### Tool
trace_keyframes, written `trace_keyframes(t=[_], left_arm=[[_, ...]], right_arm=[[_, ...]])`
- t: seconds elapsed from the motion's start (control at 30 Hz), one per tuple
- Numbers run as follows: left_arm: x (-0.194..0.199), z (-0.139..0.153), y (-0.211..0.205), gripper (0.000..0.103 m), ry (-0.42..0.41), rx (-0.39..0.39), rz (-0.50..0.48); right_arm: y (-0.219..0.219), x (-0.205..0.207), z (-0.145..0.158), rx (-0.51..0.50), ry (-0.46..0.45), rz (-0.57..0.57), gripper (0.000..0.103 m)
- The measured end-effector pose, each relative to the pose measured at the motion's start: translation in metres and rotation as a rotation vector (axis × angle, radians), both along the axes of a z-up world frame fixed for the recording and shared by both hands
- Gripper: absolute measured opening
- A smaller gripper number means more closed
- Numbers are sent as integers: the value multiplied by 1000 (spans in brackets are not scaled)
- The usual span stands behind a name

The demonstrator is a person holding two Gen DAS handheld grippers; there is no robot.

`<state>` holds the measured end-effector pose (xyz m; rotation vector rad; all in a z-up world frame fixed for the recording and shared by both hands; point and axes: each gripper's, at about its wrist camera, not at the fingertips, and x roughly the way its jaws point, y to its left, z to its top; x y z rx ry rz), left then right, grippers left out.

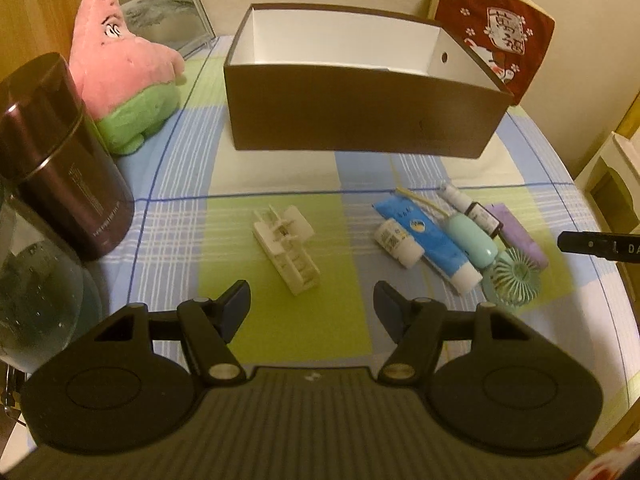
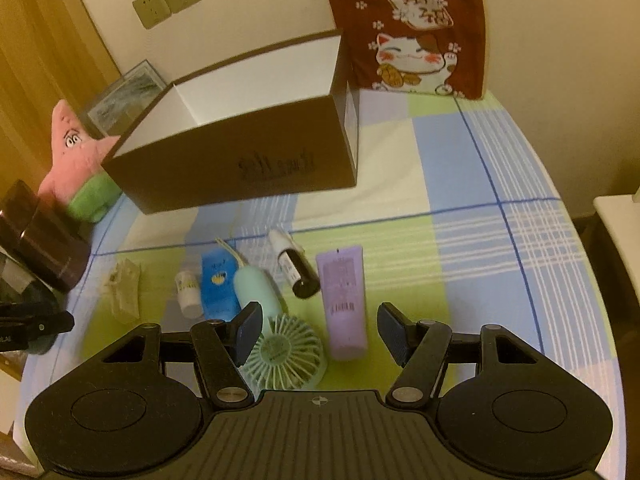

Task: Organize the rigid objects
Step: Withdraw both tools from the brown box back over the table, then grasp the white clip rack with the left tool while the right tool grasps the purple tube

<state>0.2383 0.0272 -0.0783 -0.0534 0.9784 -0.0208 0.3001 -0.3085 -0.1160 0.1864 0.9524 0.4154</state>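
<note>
A brown open box (image 1: pixel 356 120) with a white inside stands at the back of the checked table; it also shows in the right wrist view (image 2: pixel 240 164). A white plastic clip holder (image 1: pixel 286 248) lies just ahead of my open, empty left gripper (image 1: pixel 312 304). A cluster lies to the right: a small white bottle (image 2: pixel 188 288), a blue tube (image 2: pixel 218 284), a mint handheld fan (image 2: pixel 280 344), a dark dropper bottle (image 2: pixel 296 268) and a purple tube (image 2: pixel 346 300). My right gripper (image 2: pixel 318 330) is open and empty, above the fan head and the purple tube.
A pink star plush (image 1: pixel 120 64) and a dark canister (image 1: pixel 64 156) stand at the left, with a glass vessel (image 1: pixel 36 280) at the near left. A red cat-print cushion (image 2: pixel 412 28) leans on the wall behind the box. A framed picture (image 1: pixel 164 12) stands at the back left.
</note>
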Motion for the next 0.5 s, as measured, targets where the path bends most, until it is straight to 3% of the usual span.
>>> trace_keyframes(t=[0.33, 0.5], left_arm=[[-3, -10, -10, 66, 12, 1, -17], [1, -17, -12, 66, 20, 4, -13]], right_arm=[[-2, 4, -18, -23, 23, 10, 62], [-3, 11, -30, -38, 45, 14, 51]])
